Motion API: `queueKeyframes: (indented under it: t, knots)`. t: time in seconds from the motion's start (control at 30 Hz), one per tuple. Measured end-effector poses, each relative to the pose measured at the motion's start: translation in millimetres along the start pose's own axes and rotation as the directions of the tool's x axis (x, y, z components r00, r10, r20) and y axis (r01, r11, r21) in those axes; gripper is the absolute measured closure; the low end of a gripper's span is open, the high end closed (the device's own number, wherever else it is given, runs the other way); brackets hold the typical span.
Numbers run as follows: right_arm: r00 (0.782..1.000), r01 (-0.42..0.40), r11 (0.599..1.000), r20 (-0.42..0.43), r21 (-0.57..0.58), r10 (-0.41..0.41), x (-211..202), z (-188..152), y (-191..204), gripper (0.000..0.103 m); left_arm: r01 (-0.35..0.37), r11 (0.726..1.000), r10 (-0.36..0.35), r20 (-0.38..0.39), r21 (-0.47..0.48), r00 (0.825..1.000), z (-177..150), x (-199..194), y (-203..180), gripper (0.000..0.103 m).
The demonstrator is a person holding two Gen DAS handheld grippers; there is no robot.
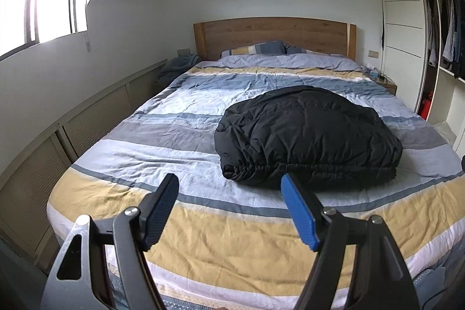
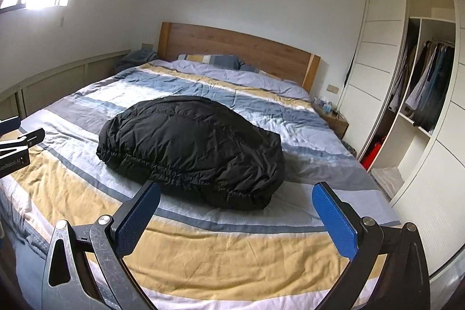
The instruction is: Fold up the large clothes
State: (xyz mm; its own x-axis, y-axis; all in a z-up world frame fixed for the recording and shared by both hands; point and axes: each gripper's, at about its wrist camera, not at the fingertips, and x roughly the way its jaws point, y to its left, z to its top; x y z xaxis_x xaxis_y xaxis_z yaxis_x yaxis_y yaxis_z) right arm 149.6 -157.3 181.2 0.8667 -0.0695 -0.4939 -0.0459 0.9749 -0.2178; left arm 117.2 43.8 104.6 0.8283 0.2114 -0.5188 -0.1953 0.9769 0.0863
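Note:
A black puffy jacket lies folded in a thick bundle on the striped bed, its elastic hem facing me. It also shows in the right wrist view. My left gripper is open and empty, held above the bed's near end, just short of the jacket's hem. My right gripper is open and empty, also above the bed's near end in front of the jacket. The left gripper's side shows at the left edge of the right wrist view.
The bed has a wooden headboard and pillows. A low panelled wall unit runs along the left. An open wardrobe with hanging clothes stands right, with a small nightstand beside the bed.

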Motion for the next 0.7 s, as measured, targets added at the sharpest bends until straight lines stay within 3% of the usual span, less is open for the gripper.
queueKeyframes:
  t: [0.27, 0.7]
  knots:
    - [0.999, 0.021, 1.0, 0.039, -0.009, -0.02, -16.9, -2.1, -4.7, 0.001, 0.006, 1.0, -0.006, 0.029, 0.01, 1.0, -2.9, -16.7, -1.2, 0.031]
    - [0.998, 0.043, 0.999, 0.056, -0.023, -0.041, -19.0, -2.1, -8.3, 0.001, 0.034, 0.999, -0.034, -0.006, 0.03, 0.999, -5.0, -6.5, -4.0, 0.031]
